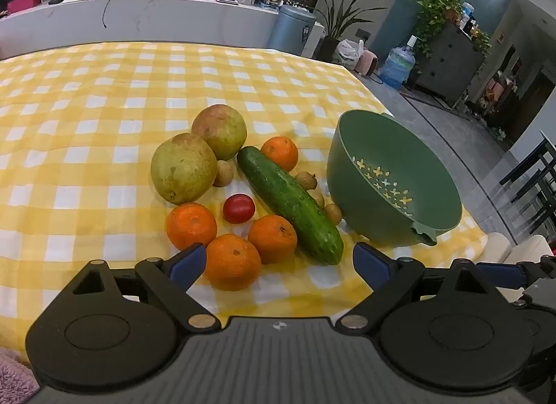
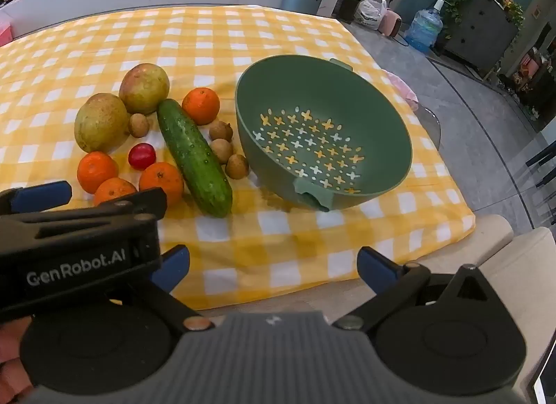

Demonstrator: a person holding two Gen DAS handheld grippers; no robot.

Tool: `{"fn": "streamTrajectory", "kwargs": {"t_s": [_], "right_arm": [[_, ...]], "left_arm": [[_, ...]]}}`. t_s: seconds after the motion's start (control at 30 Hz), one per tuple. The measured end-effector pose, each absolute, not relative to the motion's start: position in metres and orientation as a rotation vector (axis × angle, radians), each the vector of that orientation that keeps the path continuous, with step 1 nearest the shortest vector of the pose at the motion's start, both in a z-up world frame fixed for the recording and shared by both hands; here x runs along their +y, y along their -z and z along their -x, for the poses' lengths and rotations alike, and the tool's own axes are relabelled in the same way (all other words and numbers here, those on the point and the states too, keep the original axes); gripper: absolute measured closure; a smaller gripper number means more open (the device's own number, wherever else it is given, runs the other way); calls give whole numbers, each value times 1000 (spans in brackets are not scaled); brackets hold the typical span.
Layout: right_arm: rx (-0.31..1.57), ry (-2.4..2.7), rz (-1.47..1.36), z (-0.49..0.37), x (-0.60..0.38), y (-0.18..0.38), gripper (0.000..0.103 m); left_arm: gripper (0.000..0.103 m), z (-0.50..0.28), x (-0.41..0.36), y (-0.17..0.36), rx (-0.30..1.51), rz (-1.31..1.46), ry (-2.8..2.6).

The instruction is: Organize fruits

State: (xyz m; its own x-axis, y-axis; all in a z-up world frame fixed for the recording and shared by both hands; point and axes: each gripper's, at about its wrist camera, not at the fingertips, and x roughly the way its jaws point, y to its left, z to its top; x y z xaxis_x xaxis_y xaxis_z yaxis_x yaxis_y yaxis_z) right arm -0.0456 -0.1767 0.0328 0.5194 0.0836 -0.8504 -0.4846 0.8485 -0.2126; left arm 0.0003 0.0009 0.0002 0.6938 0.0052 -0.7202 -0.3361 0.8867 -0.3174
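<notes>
- Hovering above the near part of the yellow checked cloth point(image 1: 104, 98) on the counter, the left claw point(image 1: 278, 261) is spread wide with nothing between its blue fingers point(image 1: 187, 265) in the left wrist view; the nearest orange point(image 1: 232, 261) lies just past the left finger.
- Beyond it sit two more oranges, a red tomato point(image 1: 238, 208), two pears point(image 1: 183, 167), a cucumber point(image 1: 290, 204) lying slantwise, a fourth orange and some small brown fruits, all close together.
- The green strainer bowl point(image 1: 392, 188) stands to their right, tilted, empty, near the cloth's right edge; bare cloth stretches to the left and behind.
- In the right wrist view, the right claw point(image 2: 274, 270) is likewise spread and empty, over the cloth's near edge.
- The strainer bowl point(image 2: 323, 132) lies ahead, the cucumber point(image 2: 194, 157) and oranges point(image 2: 201, 106) to its left.
- The left claw's body point(image 2: 80, 247) crosses the lower left, hiding part of one orange.
</notes>
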Motion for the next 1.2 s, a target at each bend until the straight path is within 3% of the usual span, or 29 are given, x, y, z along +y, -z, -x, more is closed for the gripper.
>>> {"fn": "streamTrajectory", "kwargs": {"t_s": [1.2], "right_arm": [[961, -379, 466, 49, -175, -31, 4]], "left_arm": [[0, 1, -2, 2, 781, 457, -194]]}}
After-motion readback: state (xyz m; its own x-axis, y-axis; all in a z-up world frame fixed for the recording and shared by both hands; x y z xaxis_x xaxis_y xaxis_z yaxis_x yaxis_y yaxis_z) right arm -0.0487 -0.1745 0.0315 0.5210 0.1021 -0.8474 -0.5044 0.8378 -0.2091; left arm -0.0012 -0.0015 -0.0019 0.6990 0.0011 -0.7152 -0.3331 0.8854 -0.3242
